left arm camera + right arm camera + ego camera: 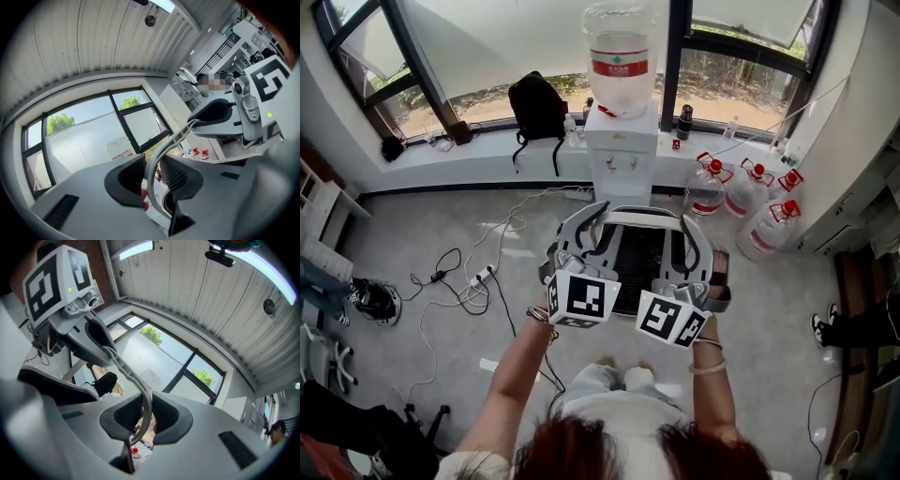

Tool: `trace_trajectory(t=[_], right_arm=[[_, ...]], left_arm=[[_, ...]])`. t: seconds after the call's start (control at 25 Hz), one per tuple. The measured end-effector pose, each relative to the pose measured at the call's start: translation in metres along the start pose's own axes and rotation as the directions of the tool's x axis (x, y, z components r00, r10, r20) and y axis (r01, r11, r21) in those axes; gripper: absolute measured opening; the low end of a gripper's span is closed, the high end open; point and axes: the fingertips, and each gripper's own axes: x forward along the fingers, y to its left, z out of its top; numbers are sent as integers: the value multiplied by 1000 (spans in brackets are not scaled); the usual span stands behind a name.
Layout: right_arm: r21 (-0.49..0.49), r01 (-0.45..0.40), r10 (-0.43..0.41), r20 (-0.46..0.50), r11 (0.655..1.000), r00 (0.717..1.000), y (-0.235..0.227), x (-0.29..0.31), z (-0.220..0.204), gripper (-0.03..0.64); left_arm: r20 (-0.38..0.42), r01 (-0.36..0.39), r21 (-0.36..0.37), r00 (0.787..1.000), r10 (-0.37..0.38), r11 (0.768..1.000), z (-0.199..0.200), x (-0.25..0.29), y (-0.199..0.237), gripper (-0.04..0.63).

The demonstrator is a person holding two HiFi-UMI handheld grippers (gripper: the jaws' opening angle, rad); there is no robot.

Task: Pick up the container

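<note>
The person holds a dark, slatted container (639,258) out in front of the body, carried by its pale grey plastic hoop handle (642,217). It hangs between the two claws, above the grey floor (769,309) and just short of the white water dispenser (621,155) by the window.

The left claw (152,180) is clamped on the handle. In the left gripper view the grey strap runs up between the two black ribbed pads (133,176), which press on it from both sides. From there the strap (178,136) arcs over to the other claw, seen at the upper right with its marker cube (272,84).

The right claw (147,416) is clamped on the same handle further along. Its pads sit close together with the thin strap (126,371) pinched between them (narrower here than at the left). The left claw's marker cube (58,280) shows at the upper left of that view.

From the head view the left claw (581,246) and right claw (694,258) flank the container, one at each end of the hoop, both tilted upward.

A clear water bottle with a red label (619,56) tops the dispenser. A black backpack (537,108) leans on the windowsill, several red-capped water jugs (750,197) stand to the right, and a white power strip with cables (483,275) lies on the floor to the left.
</note>
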Motion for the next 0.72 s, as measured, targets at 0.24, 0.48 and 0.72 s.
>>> trace_trajectory(t=[0.24, 0.48, 0.72], right_arm=[[2, 24, -24, 25, 1000, 999, -13, 4, 18, 71], [-8, 32, -32, 48, 999, 998, -22, 9, 31, 71], [-15, 29, -28, 55, 999, 998, -31, 11, 41, 71]], left_arm=[[14, -13, -4, 1000, 13, 1000, 16, -1, 15, 107], [31, -31, -2, 999, 31, 1000, 28, -1, 27, 107], [51, -35, 8, 998, 34, 999, 40, 0, 35, 107]])
